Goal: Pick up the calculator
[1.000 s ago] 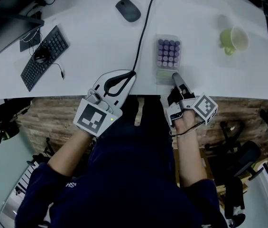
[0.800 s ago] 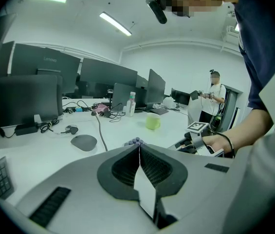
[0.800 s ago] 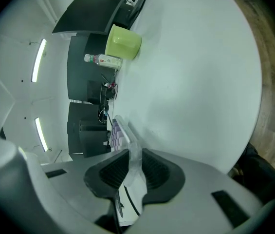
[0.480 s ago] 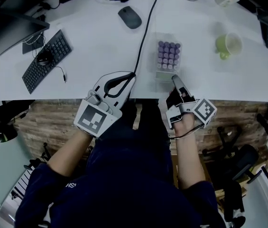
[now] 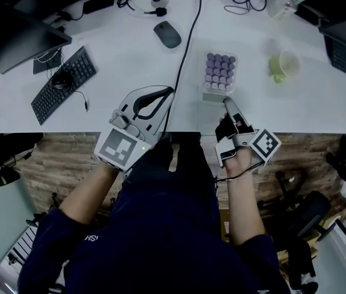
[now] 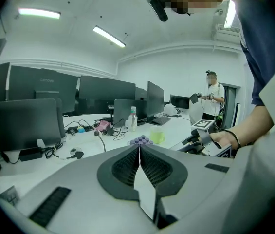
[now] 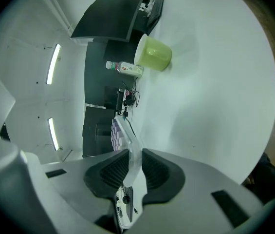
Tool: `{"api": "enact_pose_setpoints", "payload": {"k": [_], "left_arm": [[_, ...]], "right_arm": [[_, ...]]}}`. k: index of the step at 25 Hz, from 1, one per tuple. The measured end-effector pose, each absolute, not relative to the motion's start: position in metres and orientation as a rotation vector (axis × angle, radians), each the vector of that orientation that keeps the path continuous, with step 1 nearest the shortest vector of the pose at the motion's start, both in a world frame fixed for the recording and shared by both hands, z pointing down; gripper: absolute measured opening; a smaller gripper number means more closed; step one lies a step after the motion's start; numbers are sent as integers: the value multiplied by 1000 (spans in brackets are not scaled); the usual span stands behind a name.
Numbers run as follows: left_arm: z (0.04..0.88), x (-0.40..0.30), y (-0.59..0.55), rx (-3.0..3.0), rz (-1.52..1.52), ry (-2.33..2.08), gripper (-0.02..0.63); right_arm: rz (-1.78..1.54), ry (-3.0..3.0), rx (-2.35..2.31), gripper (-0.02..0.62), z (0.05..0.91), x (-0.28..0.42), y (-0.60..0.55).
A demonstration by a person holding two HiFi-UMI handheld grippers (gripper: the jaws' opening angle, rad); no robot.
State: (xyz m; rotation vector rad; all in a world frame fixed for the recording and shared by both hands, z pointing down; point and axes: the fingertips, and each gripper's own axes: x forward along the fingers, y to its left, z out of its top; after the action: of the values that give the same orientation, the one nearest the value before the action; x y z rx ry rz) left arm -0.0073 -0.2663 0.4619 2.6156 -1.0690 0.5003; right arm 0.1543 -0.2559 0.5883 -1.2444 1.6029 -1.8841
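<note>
The calculator (image 5: 219, 73) has purple keys and a clear case; it is over the white desk (image 5: 117, 54) near its front edge. My right gripper (image 5: 227, 101) is shut on the calculator's near end. The right gripper view shows the calculator (image 7: 123, 135) edge-on, with its pale edge pinched between the ribbed pads (image 7: 153, 168). My left gripper (image 5: 170, 92) hovers to the left of it over the desk edge. In the left gripper view the left gripper (image 6: 139, 147) is shut, its tips meet, and it holds nothing.
A green mug (image 5: 282, 65) stands right of the calculator, and a bottle (image 5: 283, 2) behind it. A black cable (image 5: 188, 40) runs down the desk between the grippers. A mouse (image 5: 167, 34) lies at the back, a keyboard (image 5: 62, 84) and monitor (image 5: 13, 37) at left. A person (image 6: 212, 99) stands far off.
Both grippers have risen and moved a little forward over the desk edge. The calculator has come along in the right gripper's hold.
</note>
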Motion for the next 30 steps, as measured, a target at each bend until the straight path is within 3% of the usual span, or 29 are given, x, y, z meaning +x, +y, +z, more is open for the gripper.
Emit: {"api": "enact_pose_setpoints", "payload": {"k": [30], "left_arm": [[345, 18, -303, 2867, 298, -1167, 32]], "right_arm": [[-1524, 1772, -1057, 81, 421, 169, -311]]}}
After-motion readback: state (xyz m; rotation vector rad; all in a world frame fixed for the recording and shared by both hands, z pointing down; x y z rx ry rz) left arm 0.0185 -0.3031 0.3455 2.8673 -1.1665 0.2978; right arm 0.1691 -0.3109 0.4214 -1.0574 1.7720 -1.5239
